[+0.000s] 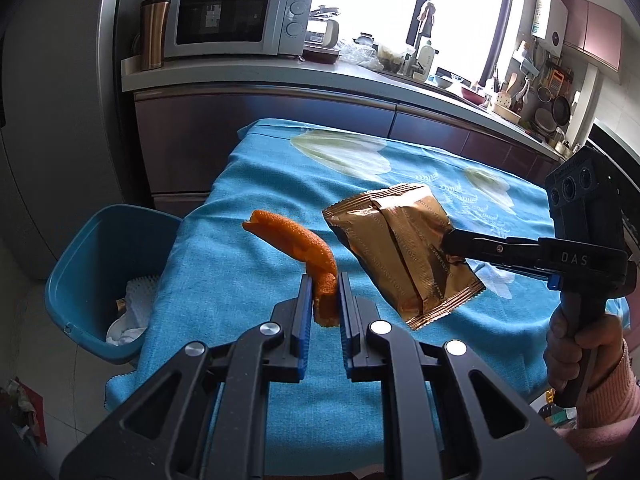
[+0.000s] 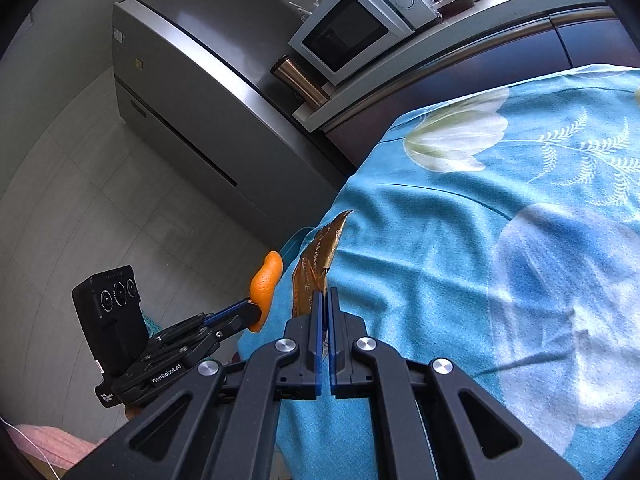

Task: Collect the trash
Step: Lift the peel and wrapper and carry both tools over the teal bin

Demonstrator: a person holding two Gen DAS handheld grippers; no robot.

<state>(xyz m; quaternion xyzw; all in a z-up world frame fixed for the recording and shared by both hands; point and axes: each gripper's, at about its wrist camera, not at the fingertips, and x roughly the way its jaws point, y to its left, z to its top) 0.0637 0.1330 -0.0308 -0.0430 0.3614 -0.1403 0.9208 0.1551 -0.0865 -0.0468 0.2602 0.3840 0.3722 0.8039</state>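
Your left gripper (image 1: 325, 280) has its fingers pinched narrow on an orange peel (image 1: 300, 248). The peel's lower end sits between the two pads, and the rest curls up and away past the fingertips, to their left in the left wrist view. Your right gripper (image 2: 325, 294) has its fingers closed tight on a gold wrapper (image 2: 316, 268); only one edge is caught between the tips, and the rest of the wrapper sticks out ahead of them. In the left wrist view that wrapper (image 1: 404, 248) hangs in the air above the desk (image 1: 400, 168), just right of your left fingers and near the peel but not touching it. The desk is covered with a blue cloth printed with white flowers. A blue bin (image 1: 100, 264) stands on the floor beyond the desk's edge, to the left of your left fingers, with some white paper inside. Your right hand (image 1: 580, 352), in a pink sleeve, grips the handle.
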